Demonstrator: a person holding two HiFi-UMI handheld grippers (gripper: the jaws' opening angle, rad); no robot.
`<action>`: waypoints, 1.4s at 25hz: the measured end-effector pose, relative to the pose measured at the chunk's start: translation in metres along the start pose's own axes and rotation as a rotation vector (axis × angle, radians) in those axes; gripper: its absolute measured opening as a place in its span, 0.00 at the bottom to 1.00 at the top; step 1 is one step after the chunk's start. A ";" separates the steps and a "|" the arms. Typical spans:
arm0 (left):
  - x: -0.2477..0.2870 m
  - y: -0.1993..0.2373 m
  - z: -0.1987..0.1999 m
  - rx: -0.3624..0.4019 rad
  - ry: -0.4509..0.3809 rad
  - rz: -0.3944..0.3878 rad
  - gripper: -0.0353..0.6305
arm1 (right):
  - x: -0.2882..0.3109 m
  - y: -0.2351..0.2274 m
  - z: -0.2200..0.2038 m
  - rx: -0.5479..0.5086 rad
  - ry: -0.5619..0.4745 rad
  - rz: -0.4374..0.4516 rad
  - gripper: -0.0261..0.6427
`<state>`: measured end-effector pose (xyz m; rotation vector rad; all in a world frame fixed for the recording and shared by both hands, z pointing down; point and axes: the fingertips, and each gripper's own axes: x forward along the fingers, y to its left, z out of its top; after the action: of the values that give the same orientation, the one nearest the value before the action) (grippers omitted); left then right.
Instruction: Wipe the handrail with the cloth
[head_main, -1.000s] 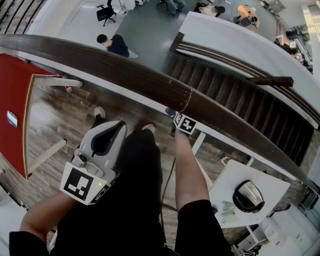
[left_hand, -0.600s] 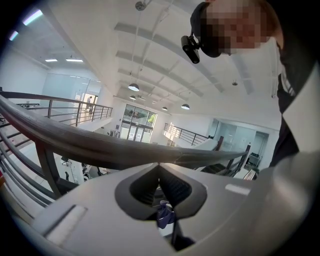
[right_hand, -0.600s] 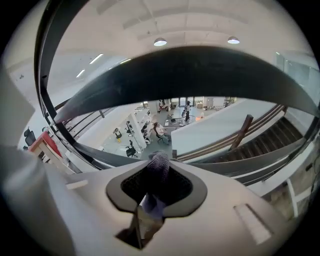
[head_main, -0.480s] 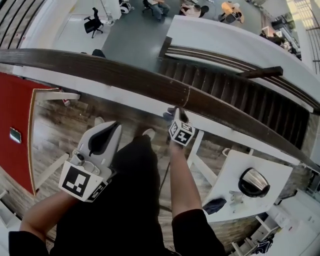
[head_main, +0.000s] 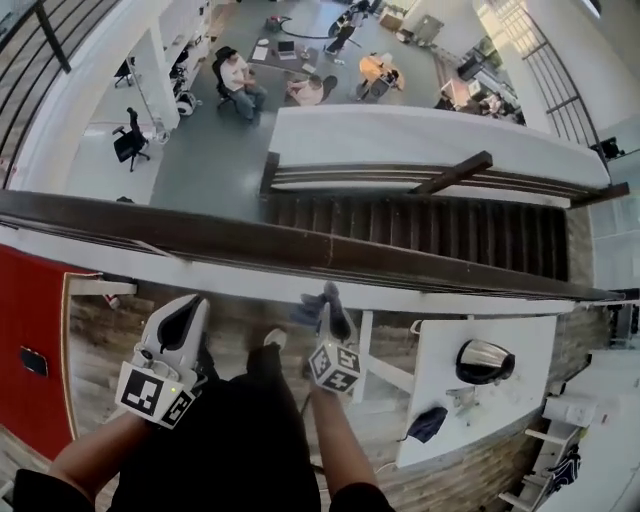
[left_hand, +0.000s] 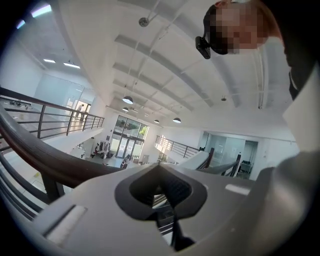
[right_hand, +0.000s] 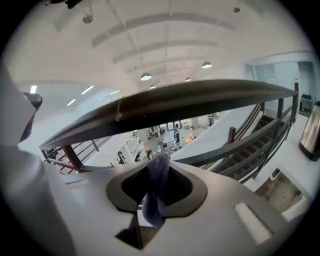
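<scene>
The dark brown wooden handrail (head_main: 300, 248) crosses the head view from left to right. My right gripper (head_main: 328, 298) is just short of it on my side, apart from the wood, shut on a small blue-grey cloth (head_main: 307, 312). In the right gripper view the cloth (right_hand: 157, 190) bulges out between the closed jaws of the right gripper (right_hand: 159, 165), with the handrail (right_hand: 175, 102) arching above it. My left gripper (head_main: 191, 304) hangs lower left, shut with nothing in it. From the left gripper (left_hand: 160, 172), the handrail (left_hand: 42, 155) passes on the left.
A white table (head_main: 440, 400) at lower right carries a dark rounded vessel (head_main: 485, 361) and a dark blue rag (head_main: 428, 423). A red panel (head_main: 30, 330) stands at left. Beyond the rail are a staircase (head_main: 430, 225) and seated people (head_main: 240, 85) on the floor below.
My right gripper has drawn back from the handrail toward me with the cloth. The left gripper has dropped lower. The head view has tilted up, showing more of the floor below.
</scene>
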<state>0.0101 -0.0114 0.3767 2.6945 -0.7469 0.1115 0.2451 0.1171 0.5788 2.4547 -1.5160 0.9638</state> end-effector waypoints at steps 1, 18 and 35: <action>0.000 0.006 0.000 -0.008 -0.004 0.001 0.05 | -0.012 0.005 0.005 0.010 -0.011 -0.006 0.14; 0.011 0.025 -0.011 0.000 -0.105 0.011 0.05 | -0.111 0.090 0.125 -0.192 -0.454 0.068 0.14; 0.027 0.002 -0.017 0.032 -0.147 -0.008 0.05 | -0.121 0.115 0.150 -0.343 -0.517 0.109 0.13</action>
<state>0.0322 -0.0202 0.3975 2.7586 -0.7824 -0.0789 0.1812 0.0933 0.3650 2.4874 -1.7846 0.0443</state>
